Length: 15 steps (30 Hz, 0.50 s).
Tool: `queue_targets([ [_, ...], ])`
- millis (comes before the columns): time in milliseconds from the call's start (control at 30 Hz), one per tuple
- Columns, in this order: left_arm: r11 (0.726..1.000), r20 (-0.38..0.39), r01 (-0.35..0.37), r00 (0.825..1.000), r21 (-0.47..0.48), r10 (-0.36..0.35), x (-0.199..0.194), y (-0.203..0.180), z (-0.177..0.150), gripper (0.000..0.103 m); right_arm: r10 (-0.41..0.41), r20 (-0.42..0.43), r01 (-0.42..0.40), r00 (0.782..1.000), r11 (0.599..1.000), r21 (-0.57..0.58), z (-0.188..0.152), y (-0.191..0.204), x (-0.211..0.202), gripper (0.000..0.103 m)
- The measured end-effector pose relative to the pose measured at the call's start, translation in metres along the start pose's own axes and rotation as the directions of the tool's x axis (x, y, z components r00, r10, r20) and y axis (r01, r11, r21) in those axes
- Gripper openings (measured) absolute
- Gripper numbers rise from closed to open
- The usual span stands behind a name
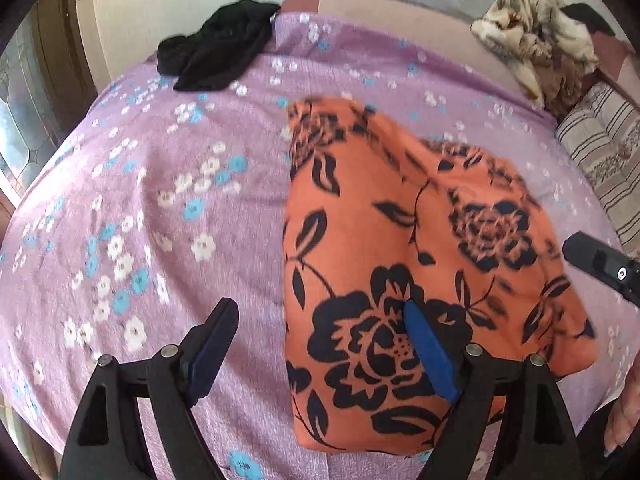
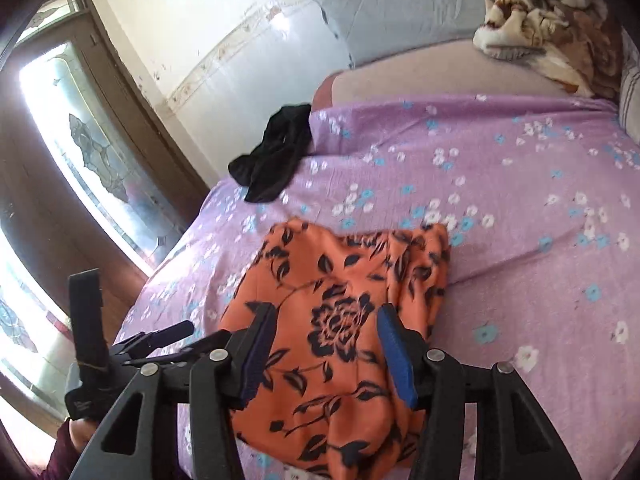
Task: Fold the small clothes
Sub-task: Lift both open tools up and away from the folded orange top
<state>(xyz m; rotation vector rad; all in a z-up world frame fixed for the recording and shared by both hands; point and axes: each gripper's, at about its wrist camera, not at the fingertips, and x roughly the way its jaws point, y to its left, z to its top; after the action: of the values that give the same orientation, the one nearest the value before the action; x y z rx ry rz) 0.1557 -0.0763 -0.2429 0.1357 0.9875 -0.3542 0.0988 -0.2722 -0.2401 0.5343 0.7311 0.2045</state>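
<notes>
An orange garment with black flowers (image 1: pixel 400 248) lies folded on the purple flowered bedspread (image 1: pixel 160 200); it also shows in the right wrist view (image 2: pixel 340 320). My left gripper (image 1: pixel 320 312) is open and empty above the garment's left edge, its right finger over the cloth. My right gripper (image 2: pixel 326 320) is open and empty, hovering over the garment's near end. The right gripper's tip shows at the right edge of the left wrist view (image 1: pixel 600 264). The left gripper shows at the lower left of the right wrist view (image 2: pixel 160 340).
A black garment (image 1: pixel 216 52) lies crumpled at the bed's far left corner, also in the right wrist view (image 2: pixel 276 152). A brown patterned blanket (image 1: pixel 536 40) and a striped cushion (image 1: pixel 604 152) sit at the far right. A grey pillow (image 2: pixel 400 8) leans on the wall. A door (image 2: pixel 80 140) stands left.
</notes>
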Motion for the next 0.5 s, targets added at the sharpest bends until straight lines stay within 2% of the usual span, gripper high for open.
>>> queue_targets([
  [33,0.999,0.029,0.014,1.000,-0.043,-0.013,-0.001,0.004,-0.005,0.087,-0.010,-0.113,0.012,0.994,1.000,0.018,-0.009,-0.005,0.021,0.054],
  [67,0.997,0.035,0.034,0.999,-0.074,-0.032,-0.003,0.008,-0.007,0.089,-0.050,-0.191,0.057,0.980,0.998,0.031,-0.018,-0.011,0.037,0.055],
  [100,0.996,0.012,0.043,0.999,-0.083,-0.043,-0.005,0.009,-0.006,0.089,-0.076,-0.187,0.083,0.979,0.996,0.029,-0.023,-0.013,0.041,0.054],
  [167,0.997,0.015,0.040,0.999,-0.073,-0.039,-0.016,0.011,-0.007,0.089,-0.060,-0.144,0.065,0.988,0.997,0.029,-0.020,-0.008,0.028,0.052],
  [267,0.998,0.089,0.032,0.996,-0.058,-0.026,-0.042,0.012,-0.016,0.089,0.010,-0.048,-0.006,0.999,0.997,0.079,-0.020,-0.011,-0.002,0.053],
  [367,0.999,0.133,0.034,0.991,-0.036,-0.029,-0.066,0.007,-0.024,0.089,-0.003,0.018,0.001,1.000,0.994,0.108,-0.028,-0.016,-0.027,0.053],
  [467,1.000,0.151,0.005,0.989,0.003,-0.006,-0.088,-0.006,-0.027,0.089,-0.047,0.069,0.040,0.996,0.994,0.102,-0.032,-0.016,-0.047,0.053],
  [500,1.000,0.159,-0.004,0.987,0.011,0.002,-0.094,-0.009,-0.028,0.089,-0.128,0.117,0.120,0.985,0.990,0.078,-0.034,-0.014,-0.065,0.053],
])
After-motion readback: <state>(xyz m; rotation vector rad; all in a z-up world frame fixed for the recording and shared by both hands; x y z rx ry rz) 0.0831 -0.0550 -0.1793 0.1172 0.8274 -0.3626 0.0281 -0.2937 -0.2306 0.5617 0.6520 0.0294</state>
